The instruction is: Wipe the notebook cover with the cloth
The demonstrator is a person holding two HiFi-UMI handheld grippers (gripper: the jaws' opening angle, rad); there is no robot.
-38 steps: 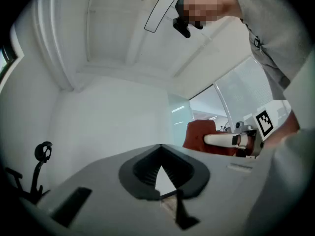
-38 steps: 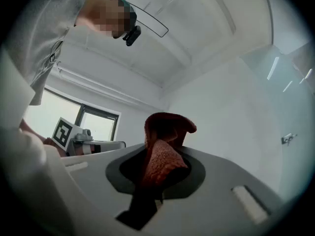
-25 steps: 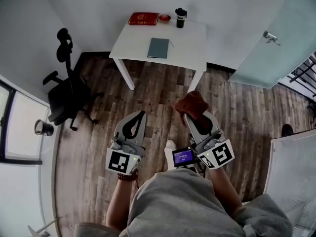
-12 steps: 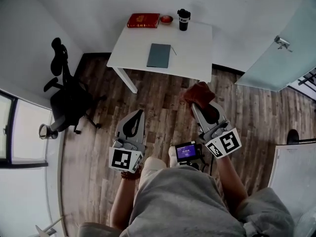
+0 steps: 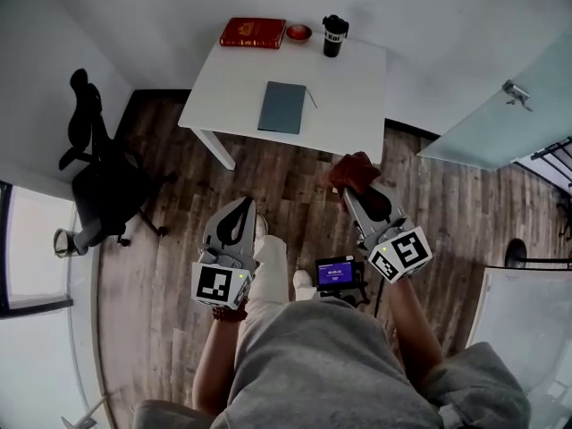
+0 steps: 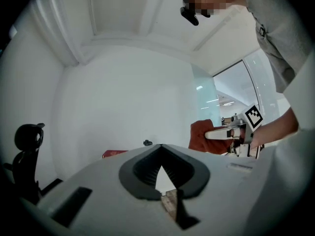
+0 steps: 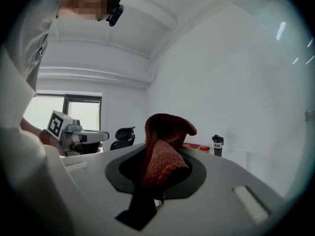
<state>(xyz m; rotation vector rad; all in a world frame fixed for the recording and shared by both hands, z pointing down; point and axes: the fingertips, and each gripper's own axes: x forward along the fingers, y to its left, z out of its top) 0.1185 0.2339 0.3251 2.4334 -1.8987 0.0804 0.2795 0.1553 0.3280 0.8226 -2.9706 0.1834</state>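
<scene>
While the person steps toward the white rectangular table [image 5: 357, 88], both tools ride forward over the brown plank floor [image 5: 295, 164]. The approach is under way but no wiping has begun. The right gripper [image 5: 356, 191] is clenched on the bunched rust-red terry cloth [image 5: 352, 170], which stands up out of its jaws. The pads themselves are hidden by the fold, so the bite seems to sit low on the cloth. The left gripper [image 5: 242, 204] has its 2 jaws pressed together with nothing between them.

The slim grey-blue notebook [image 5: 282, 107] lies flat near the table's middle, well apart from both grippers. At the far edge sit a red hardcover book [image 5: 254, 32], a small red bowl [image 5: 298, 32] and a black lidded cup [image 5: 335, 35].

Against the view 1 second back, the table now looms larger and nearer, the black office chair [image 5: 98, 181] has slid further left, and a pale trouser leg [image 5: 268, 266] now shows between the grippers.
</scene>
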